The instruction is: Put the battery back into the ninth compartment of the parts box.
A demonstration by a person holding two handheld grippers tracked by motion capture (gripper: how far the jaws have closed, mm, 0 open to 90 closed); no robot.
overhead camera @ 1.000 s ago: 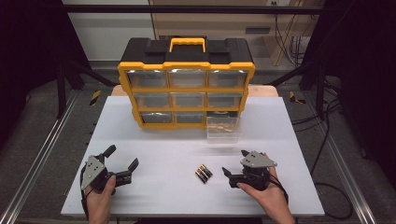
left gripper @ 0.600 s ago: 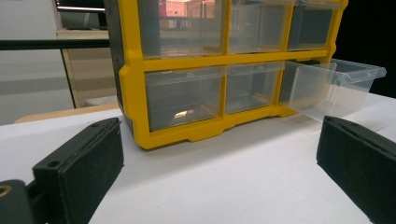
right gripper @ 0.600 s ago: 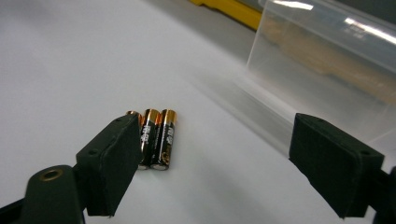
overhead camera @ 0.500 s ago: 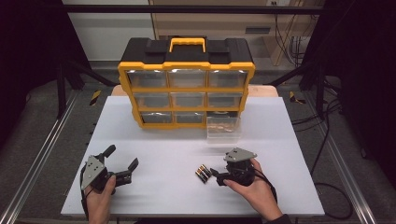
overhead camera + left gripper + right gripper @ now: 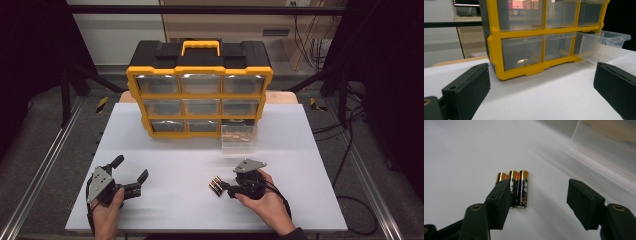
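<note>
Three black-and-gold batteries (image 5: 216, 185) (image 5: 517, 187) lie side by side on the white table (image 5: 175, 150). My right gripper (image 5: 226, 189) (image 5: 539, 192) points left at them. Its jaws have just been closing and still stand apart, with no pad pressing on anything. In the right gripper view its left jaw covers part of the leftmost battery, and the other two lie just inside that jaw. My left gripper (image 5: 131, 168) (image 5: 541, 80) rests at the front left, open wide and holding nothing. A clear drawer (image 5: 239, 136) (image 5: 604, 45) (image 5: 609, 140) is pulled out of the organizer's bottom right.
A yellow-and-black organizer (image 5: 200, 95) (image 5: 496, 50) with clear drawers stands at the back middle of the table. Metal rails run along both sides of the table. Cables lie on the floor at the right.
My right gripper has moved left up to the batteries and its jaws have narrowed. The left gripper has stayed where it was.
</note>
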